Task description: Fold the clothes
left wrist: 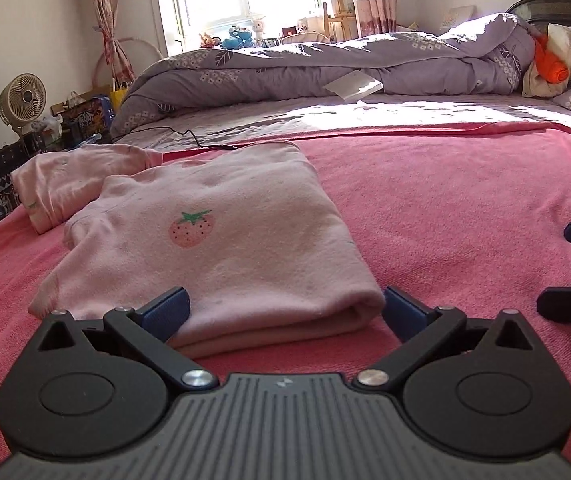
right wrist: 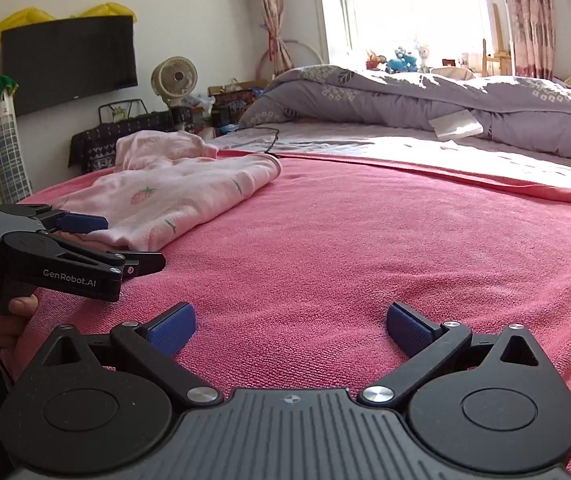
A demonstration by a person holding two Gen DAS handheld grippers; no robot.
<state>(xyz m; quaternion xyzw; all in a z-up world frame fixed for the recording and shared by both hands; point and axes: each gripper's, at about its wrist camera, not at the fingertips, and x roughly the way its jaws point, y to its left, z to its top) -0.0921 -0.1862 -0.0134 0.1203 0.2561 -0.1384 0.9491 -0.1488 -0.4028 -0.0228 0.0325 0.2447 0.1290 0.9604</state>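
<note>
Spread across a sunlit bedroom's wide bed, a coral-pink terry blanket (left wrist: 445, 208) carrying, toward its left, a pale pink cotton top with a strawberry print (left wrist: 213, 240), folded into a thick rectangle with one sleeve trailing off behind. Nearest that folded edge, left gripper (left wrist: 285, 308) with jaws spread apart, blue pads either side of the cloth without pinching; further right, right gripper (right wrist: 291, 330) equally wide over bare blanket, empty. Seemingly between folds: next likely closing on that near edge or tucking the loose sleeve.
</note>
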